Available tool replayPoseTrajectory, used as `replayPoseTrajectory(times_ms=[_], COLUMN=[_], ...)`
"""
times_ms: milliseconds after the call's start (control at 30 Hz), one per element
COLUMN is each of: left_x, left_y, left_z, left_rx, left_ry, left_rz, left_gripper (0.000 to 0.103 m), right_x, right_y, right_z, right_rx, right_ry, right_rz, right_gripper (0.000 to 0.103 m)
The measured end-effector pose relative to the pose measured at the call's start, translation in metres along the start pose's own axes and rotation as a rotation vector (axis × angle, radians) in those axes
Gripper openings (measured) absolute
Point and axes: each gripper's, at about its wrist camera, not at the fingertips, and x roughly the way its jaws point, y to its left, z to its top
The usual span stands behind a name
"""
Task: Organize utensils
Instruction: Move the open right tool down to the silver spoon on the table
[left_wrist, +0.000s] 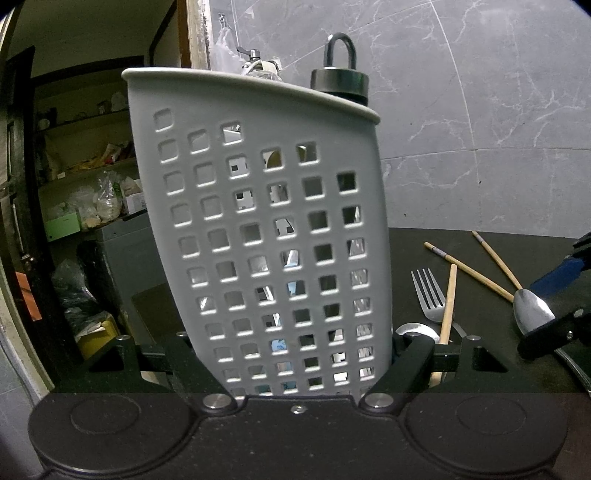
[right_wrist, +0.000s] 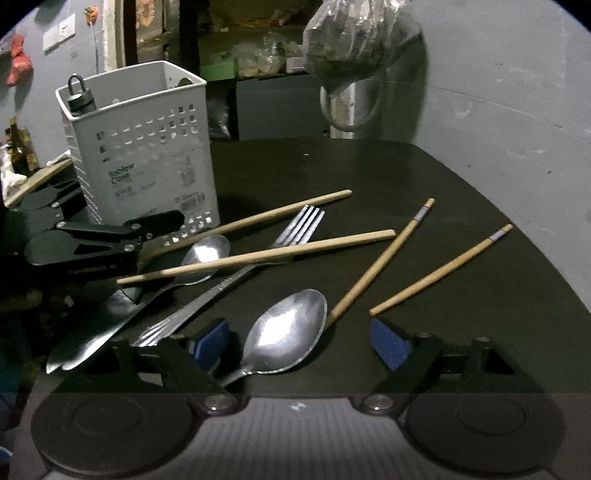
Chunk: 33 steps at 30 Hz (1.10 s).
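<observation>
Left wrist view: the left gripper (left_wrist: 291, 354) clamps the base of a grey perforated holder (left_wrist: 258, 229), which stands upright near the table's (right_wrist: 369, 173) left edge; what it contains cannot be made out. Behind its rim shows a dark bottle cap (left_wrist: 340, 79). The right gripper (right_wrist: 295, 345) stands wide, unclamped, with a spoon's (right_wrist: 284, 332) bowl lying between its blue pads (right_wrist: 388, 343). Chopsticks (right_wrist: 439, 269), a fork (right_wrist: 229, 277) and another spoon (right_wrist: 203, 258) lie scattered mid-table.
</observation>
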Motion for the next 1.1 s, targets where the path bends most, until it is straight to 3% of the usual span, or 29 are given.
replayPoseTrajectory(times_ms=[167, 333, 600, 733, 767, 833, 1100], left_x=[0.0, 0.0, 0.001, 0.001, 0.001, 0.001, 0.001], left_y=[0.0, 0.0, -0.002, -0.003, -0.004, -0.004, -0.004], left_z=[0.0, 0.0, -0.001, -0.001, -0.001, -0.001, -0.001], left_rx=[-0.001, 0.0, 0.002, 0.003, 0.004, 0.004, 0.003], left_ry=[0.0, 0.0, 0.001, 0.002, 0.002, 0.002, 0.002], left_rz=[0.0, 0.001, 0.004, 0.004, 0.005, 0.005, 0.005], left_gripper=[0.079, 0.079, 0.079, 0.079, 0.079, 0.079, 0.079], right_x=[0.004, 0.005, 0.003, 0.0, 0.0, -0.001, -0.002], right_y=[-0.008, -0.023, -0.045, -0.046, -0.046, -0.046, -0.041], right_z=[0.003, 0.006, 0.004, 0.002, 0.002, 0.001, -0.001], right_rx=[0.012, 0.019, 0.024, 0.024, 0.021, 0.021, 0.018], right_ry=[-0.018, -0.028, -0.015, -0.015, -0.016, -0.01, -0.007], right_rz=[0.099, 0.182, 0.343, 0.363, 0.356, 0.352, 0.321], right_gripper=[0.079, 0.058, 0.058, 0.054, 0.05, 0.029, 0.019])
